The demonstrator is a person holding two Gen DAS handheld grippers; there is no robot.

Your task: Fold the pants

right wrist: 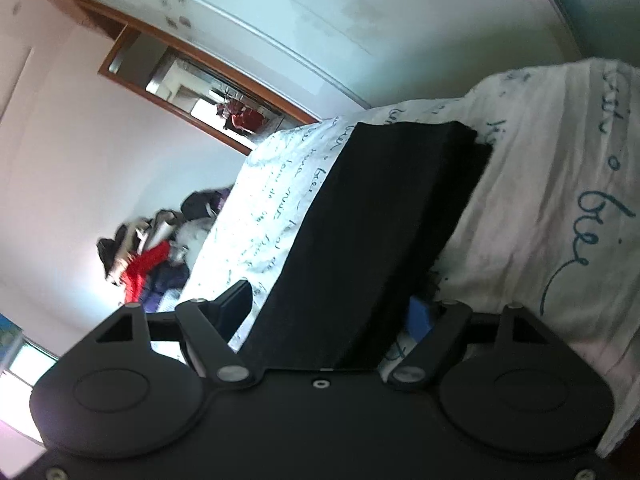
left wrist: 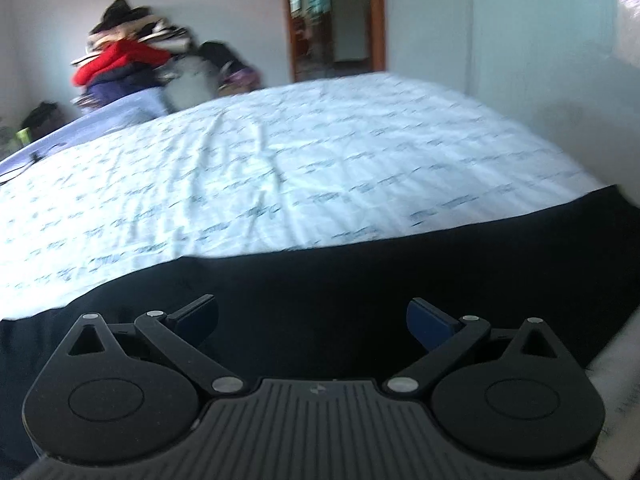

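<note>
At the bottom of the left wrist view, the left tool [left wrist: 312, 322] stands wide, its two fingers well apart with nothing between them. Beneath and just beyond them lies one pair of black pants [left wrist: 340, 280], a dark band crossing the lower half of the frame from the left edge to the right edge, flat on the bed [left wrist: 280, 160].

In the right wrist view, which is strongly tilted, the right tool [right wrist: 332, 308] is also spread wide. The pants [right wrist: 380, 220] run up the middle of the frame between its two fingers as a long, neat-edged strip; the black finger [right wrist: 236, 304] sits apart from the cloth at lower left, while the blue pad [right wrist: 420, 316] at lower right is half hidden by the fabric's edge, so contact there cannot be told.

The bed carries one white sheet printed with dark cursive script. Past its far side, at upper left of the left view, one blurred heap of clothes [left wrist: 132, 60] leans against the wall, a red garment [left wrist: 116, 60] among them. One wood-framed doorway [left wrist: 334, 20] stands at top centre.
</note>
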